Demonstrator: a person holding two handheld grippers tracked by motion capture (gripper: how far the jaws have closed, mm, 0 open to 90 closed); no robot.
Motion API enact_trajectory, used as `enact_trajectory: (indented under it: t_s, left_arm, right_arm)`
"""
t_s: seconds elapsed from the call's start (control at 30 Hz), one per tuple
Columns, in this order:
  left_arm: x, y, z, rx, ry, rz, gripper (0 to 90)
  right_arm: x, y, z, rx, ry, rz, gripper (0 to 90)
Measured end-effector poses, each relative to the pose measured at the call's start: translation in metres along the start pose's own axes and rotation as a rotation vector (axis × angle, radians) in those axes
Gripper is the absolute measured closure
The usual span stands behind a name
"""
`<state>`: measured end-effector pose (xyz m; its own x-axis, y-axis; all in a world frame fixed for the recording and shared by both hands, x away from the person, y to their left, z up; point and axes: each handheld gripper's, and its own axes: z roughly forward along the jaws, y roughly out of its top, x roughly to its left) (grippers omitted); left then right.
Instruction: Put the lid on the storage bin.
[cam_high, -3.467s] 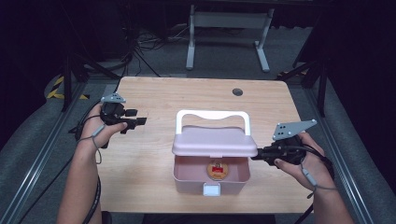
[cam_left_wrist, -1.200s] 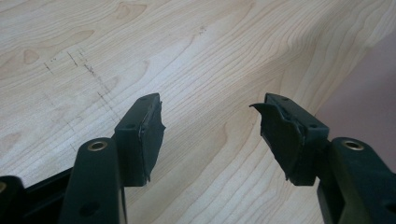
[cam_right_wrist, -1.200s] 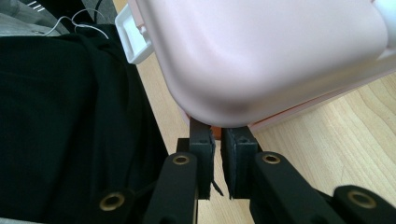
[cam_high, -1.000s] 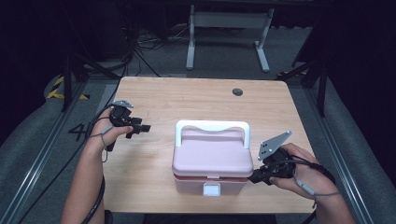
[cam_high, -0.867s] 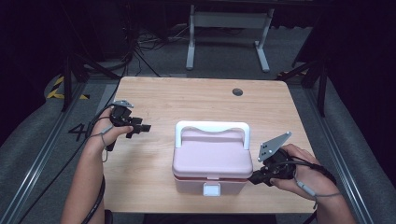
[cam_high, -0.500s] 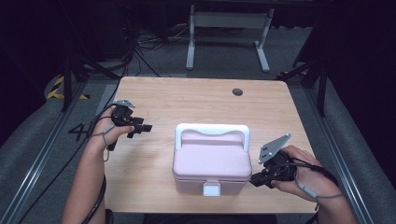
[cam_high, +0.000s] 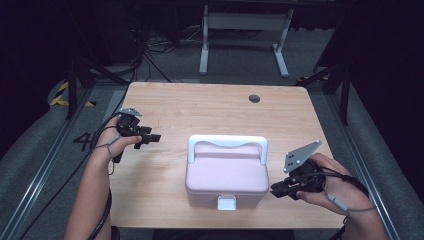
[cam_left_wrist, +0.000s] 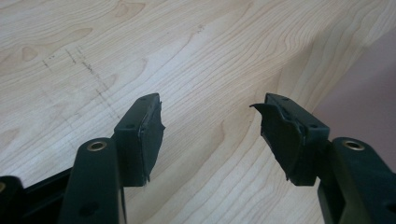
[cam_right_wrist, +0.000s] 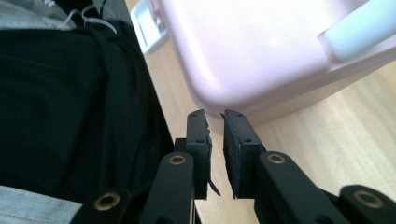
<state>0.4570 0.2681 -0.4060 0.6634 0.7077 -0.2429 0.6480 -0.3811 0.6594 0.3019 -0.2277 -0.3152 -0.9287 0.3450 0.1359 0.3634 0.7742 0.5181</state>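
Pink box (cam_high: 227, 172) with rounded lid shut, white handle (cam_high: 227, 142) folded flat, white latch (cam_high: 226, 202) at its front, near the tabletop's (cam_high: 200, 107) front edge, left claw (cam_high: 150, 138) spread wide over bare wood, right claw (cam_high: 276, 190) just opening, narrowly parted, nothing between, beside the box's right front corner.

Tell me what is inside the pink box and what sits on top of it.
The pink box is closed, so its contents are hidden. On its lid lies the white handle, folded flat; a white latch sits at the front. Nothing else rests on it.
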Motion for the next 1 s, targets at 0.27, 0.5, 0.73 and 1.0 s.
enact_trajectory:
  t_s: [0.27, 0.5, 0.73, 1.0]
  left_arm:
    - [0.0, -0.012, -0.013, -0.012, 0.024, -0.02, 38.9]
    - [0.001, -0.024, -0.023, -0.016, 0.045, -0.041, 38.7]
    - [0.002, -0.033, -0.029, -0.015, 0.063, -0.062, 38.3]
    - [0.003, -0.039, -0.03, -0.011, 0.076, -0.071, 37.9]
  right_arm:
    - [-0.017, 0.0, -0.017, -0.143, -0.071, 0.01, 65.5]
    - [-0.038, 0.002, -0.021, -0.245, -0.116, 0.062, 56.7]
    - [-0.071, -0.002, -0.017, -0.297, -0.169, 0.118, 51.8]
    - [-0.105, -0.01, -0.009, -0.347, -0.234, 0.189, 46.0]
